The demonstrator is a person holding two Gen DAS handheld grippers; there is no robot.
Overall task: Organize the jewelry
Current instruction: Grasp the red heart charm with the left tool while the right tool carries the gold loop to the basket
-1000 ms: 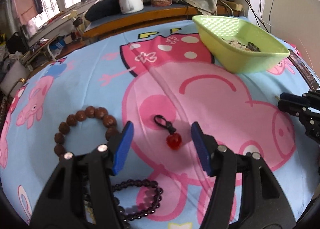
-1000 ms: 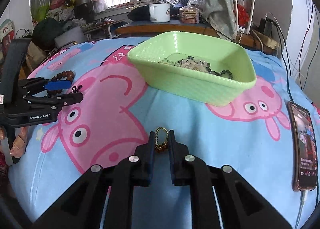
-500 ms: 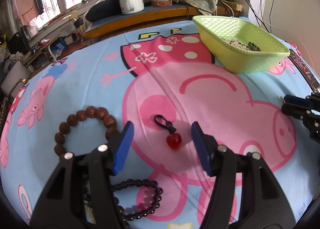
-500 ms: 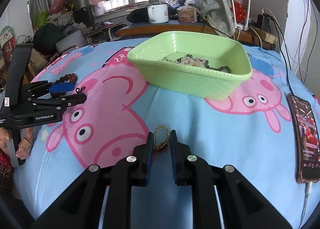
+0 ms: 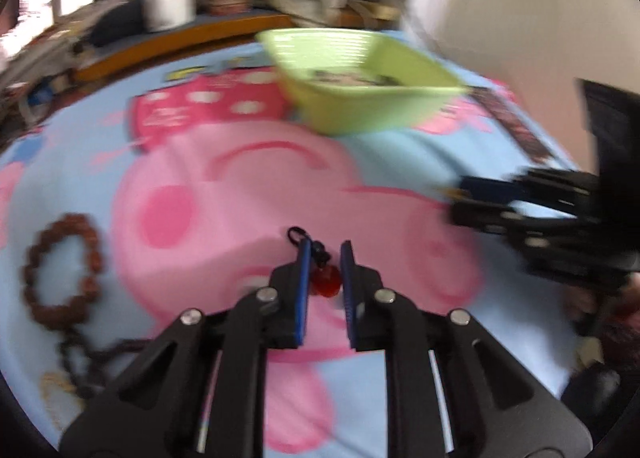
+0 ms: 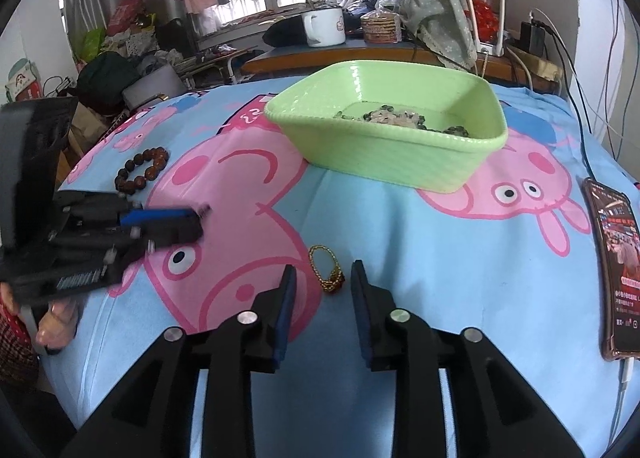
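A red charm (image 5: 326, 285) on a black cord sits between the pads of my left gripper (image 5: 325, 244). Its jaws are closing, and both pads look to touch the bead. The left wrist view is blurred. In the right wrist view that gripper (image 6: 202, 220) reaches in from the left. My right gripper (image 6: 323, 267) stands open low over the cloth. A gold bead loop (image 6: 333, 283) lies between its fingers, touching neither. The green basket (image 6: 380, 154) holds several bead strings. It stands beyond both grippers, at top centre (image 5: 360, 110) in the left view.
A brown bead bracelet (image 5: 72, 221) (image 6: 156, 157) lies left on the blue cartoon-pig cloth. A dark bead string (image 5: 100, 354) is nearer the left edge. A phone (image 6: 618, 270) lies at the cloth's right edge. A cluttered table with a white mug (image 6: 324, 28) stands behind.
My left jaws have narrowed from wide apart onto the red charm, and that hand has swung right. My right jaws, pinched on the gold loop before, now stand apart from it.
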